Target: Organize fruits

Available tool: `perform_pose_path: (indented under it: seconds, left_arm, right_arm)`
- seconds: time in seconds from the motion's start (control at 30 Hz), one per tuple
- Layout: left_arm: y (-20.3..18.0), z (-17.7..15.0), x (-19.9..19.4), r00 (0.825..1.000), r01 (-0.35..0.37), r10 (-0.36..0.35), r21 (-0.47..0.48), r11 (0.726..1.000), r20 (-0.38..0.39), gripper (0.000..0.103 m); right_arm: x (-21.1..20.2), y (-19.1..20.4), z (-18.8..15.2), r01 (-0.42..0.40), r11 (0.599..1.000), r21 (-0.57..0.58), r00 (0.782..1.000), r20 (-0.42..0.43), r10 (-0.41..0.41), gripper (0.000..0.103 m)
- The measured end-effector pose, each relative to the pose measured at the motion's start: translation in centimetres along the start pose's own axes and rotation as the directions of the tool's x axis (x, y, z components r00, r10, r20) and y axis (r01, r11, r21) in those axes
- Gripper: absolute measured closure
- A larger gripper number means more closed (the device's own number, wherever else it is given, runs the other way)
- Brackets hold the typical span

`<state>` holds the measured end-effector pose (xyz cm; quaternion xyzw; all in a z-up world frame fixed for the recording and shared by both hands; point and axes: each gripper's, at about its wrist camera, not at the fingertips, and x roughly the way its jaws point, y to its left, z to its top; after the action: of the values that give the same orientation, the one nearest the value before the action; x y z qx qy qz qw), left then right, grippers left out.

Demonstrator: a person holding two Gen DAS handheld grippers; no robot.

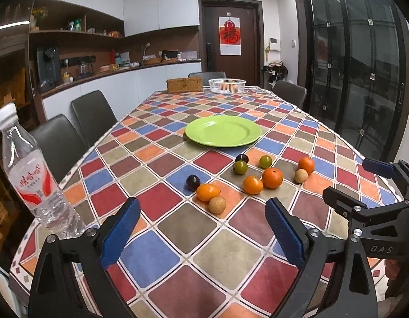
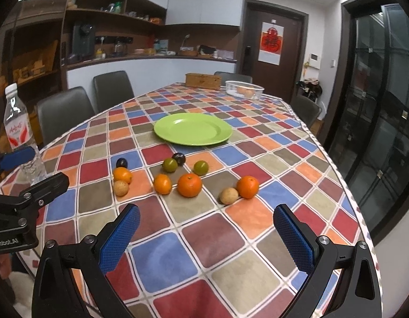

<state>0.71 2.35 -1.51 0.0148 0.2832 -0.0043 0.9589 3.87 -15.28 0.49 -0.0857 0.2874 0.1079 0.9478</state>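
Several small fruits lie loose on the checked tablecloth: oranges (image 1: 272, 177) (image 2: 189, 184), two green fruits (image 1: 240, 167) (image 2: 170, 164), two dark plums (image 1: 192, 182) (image 2: 122, 163) and two tan round fruits (image 1: 217, 204) (image 2: 229, 195). An empty green plate (image 1: 223, 131) (image 2: 193, 129) sits behind them. My left gripper (image 1: 203, 228) is open and empty, near the table's front edge, short of the fruits. My right gripper (image 2: 207, 230) is open and empty, also short of the fruits; it shows at the right in the left wrist view.
A water bottle (image 1: 32, 177) (image 2: 19, 135) stands at the table's left edge. A white basket (image 1: 227, 84) (image 2: 244, 88) with fruit and a wicker box (image 1: 184, 84) (image 2: 203, 80) sit at the far end. Chairs (image 1: 93, 114) line the left side.
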Motion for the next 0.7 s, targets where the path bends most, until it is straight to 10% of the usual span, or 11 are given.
perform_pose_path:
  seconds: [0.7]
  left_arm:
    - [-0.3,-0.4,5.8,0.992,0.104,-0.095,0.108,0.989,-0.081,0.043]
  right_arm:
    - [7.4,4.2,1.5,-0.173,0.955,-0.242,0.982,-0.111,0.15,0.034]
